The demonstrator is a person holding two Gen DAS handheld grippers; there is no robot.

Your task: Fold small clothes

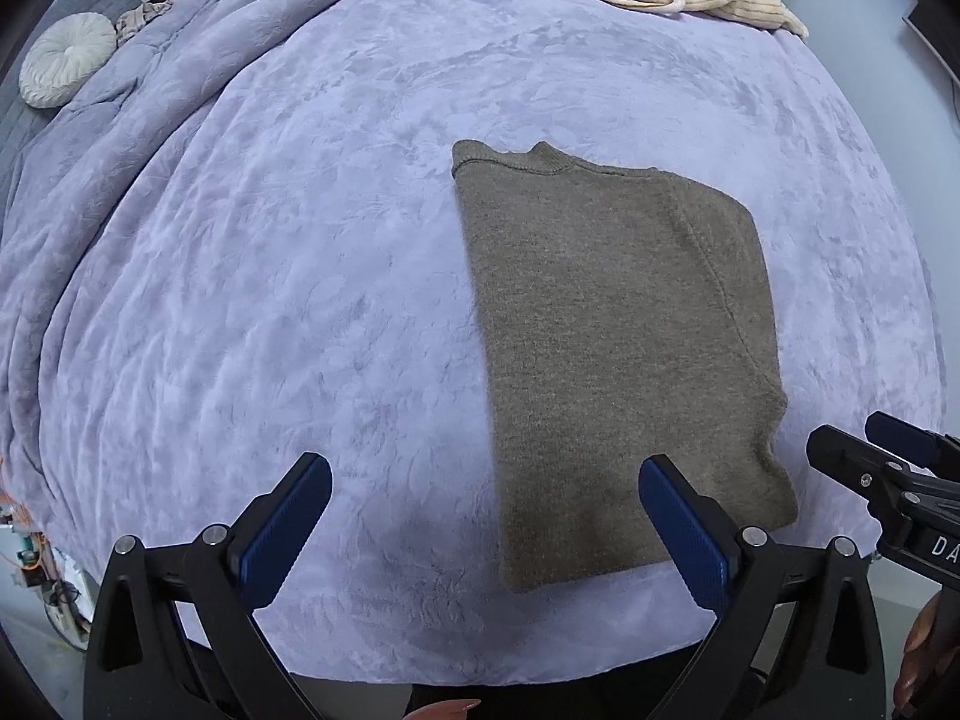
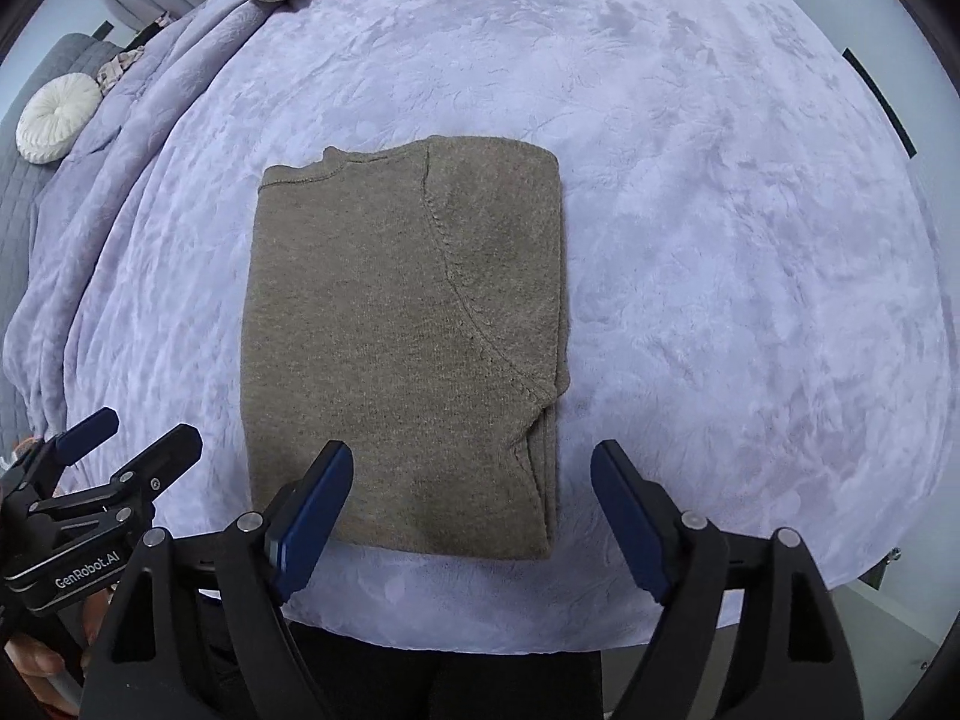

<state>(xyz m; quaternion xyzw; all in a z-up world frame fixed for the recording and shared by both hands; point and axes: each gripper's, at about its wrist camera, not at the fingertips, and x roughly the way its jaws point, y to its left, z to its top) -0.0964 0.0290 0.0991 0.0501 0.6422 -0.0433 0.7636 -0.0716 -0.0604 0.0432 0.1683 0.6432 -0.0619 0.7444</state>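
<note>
Now both apart, empty: left gripper (image 1: 485, 495), right gripper (image 2: 471, 483). Brown sweater (image 2: 402, 348) folded lengthwise, frame centre on lavender blanket (image 2: 720, 240). Next, likely: pinch both lower-frame hem corners evenly, fold toward collar, keep edges square.

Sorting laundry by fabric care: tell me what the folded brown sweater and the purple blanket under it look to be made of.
Sweater: seems a fine wool-like knit, matte and slightly fuzzy, with a stitched sleeve seam and ribbed collar; the fibre itself cannot be told.
Blanket: looks like plush fleece or velvet, soft sheen, with nap marks and a pressed-in pattern.
</note>
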